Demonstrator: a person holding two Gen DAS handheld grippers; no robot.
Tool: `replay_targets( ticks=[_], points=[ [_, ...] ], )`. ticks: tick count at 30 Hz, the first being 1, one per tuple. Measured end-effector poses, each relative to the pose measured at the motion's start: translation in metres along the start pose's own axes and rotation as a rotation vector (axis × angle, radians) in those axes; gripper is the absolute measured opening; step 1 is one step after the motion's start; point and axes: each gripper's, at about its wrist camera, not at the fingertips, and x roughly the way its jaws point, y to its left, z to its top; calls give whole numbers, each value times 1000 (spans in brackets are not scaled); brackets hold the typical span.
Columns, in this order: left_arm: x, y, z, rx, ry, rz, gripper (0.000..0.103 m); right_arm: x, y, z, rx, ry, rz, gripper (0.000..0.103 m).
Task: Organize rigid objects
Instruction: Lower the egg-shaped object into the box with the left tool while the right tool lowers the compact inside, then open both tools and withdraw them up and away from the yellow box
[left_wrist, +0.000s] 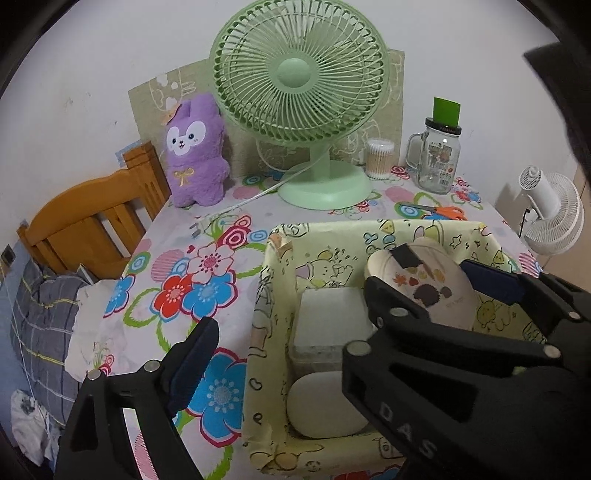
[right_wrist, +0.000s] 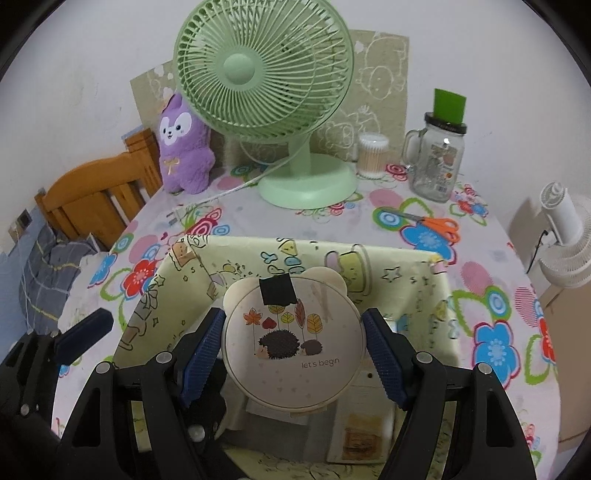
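My right gripper (right_wrist: 293, 349) is shut on a round cream case (right_wrist: 295, 343) with bear ears and a hedgehog picture. Its blue pads press the case's left and right sides. The case hangs tilted over a pale yellow cartoon-print basket (right_wrist: 406, 266). In the left wrist view the same case (left_wrist: 432, 288) sits in the right gripper (left_wrist: 428, 280) above the basket (left_wrist: 266, 295). My left gripper (left_wrist: 295, 362) stands open at the basket's near left wall, nothing gripped; its right finger is hidden behind the right gripper. A white box (left_wrist: 332, 317) and a white rounded object (left_wrist: 317, 406) lie in the basket.
On the floral tablecloth behind the basket stand a green fan (right_wrist: 266, 74), a purple plush (right_wrist: 184, 147), a cotton-swab tub (right_wrist: 373, 155) and a glass mug jar (right_wrist: 439, 158). Orange scissors (right_wrist: 436, 225) lie at back right. A wooden headboard (left_wrist: 92, 229) is at the left, a white fan (left_wrist: 550, 218) at the right.
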Motion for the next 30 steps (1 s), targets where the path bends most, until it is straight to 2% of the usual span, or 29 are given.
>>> replay_targets(
  ticks=[4, 6, 8, 9, 22, 30],
  points=[
    [6, 4, -1, -14, 17, -12, 92, 7, 5, -1, -9, 15, 13, 79],
    [6, 4, 0, -19, 15, -25, 92, 4, 6, -1, -13, 4, 7, 84],
    [4, 3, 0, -17, 11, -37, 92, -1, 4, -1, -13, -9, -10, 94],
    [3, 1, 0, -14, 8, -43, 92, -3, 3, -1, -12, -15, -16, 95],
    [-28, -15, -8, 6, -15, -88, 94, -41, -9, -13, -6, -30, -75, 96],
    [-49, -20, -14, 15, -28, -91, 96, -63, -12, -21, -1, -42, -91, 96]
  ],
)
